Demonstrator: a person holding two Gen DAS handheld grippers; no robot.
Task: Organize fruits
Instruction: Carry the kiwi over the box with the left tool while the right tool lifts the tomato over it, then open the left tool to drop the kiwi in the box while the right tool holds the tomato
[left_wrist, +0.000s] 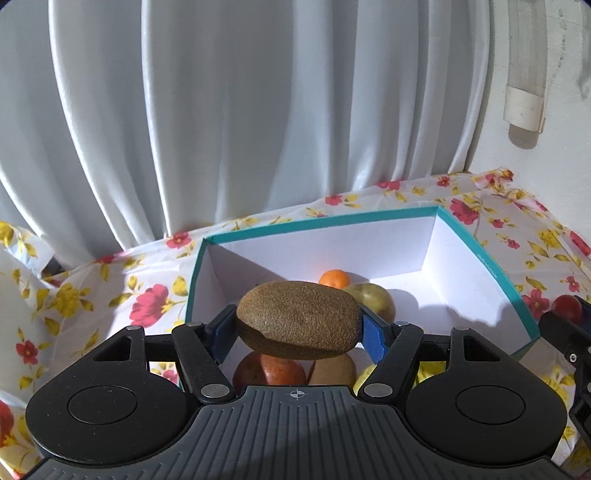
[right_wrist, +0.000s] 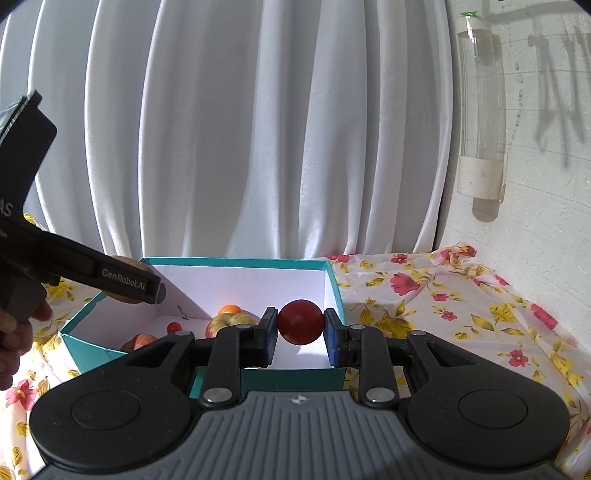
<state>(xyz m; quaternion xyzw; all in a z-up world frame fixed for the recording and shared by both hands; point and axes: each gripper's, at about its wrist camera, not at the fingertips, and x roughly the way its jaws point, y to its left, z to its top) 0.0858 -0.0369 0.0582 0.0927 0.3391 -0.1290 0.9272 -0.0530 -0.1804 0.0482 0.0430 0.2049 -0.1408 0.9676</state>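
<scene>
left gripper (left_wrist: 298, 325) gripping kiwi (left_wrist: 297, 319), above box (left_wrist: 476, 254)

A home is suggested by a floral tablecloth (right_wrist: 424, 291), white curtains (right_wrist: 258, 129) (upper frame) and a papered wall (right_wrist: 546, 221).

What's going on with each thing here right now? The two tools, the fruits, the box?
Left tool: shut on the kiwi, held above the box.
Right tool: shut on a red fruit, over the box's near right corner.
Box: open, no lid on it, sitting on the floral cloth.
Orange: lying inside the box.
Apple: lying inside the box.
</scene>
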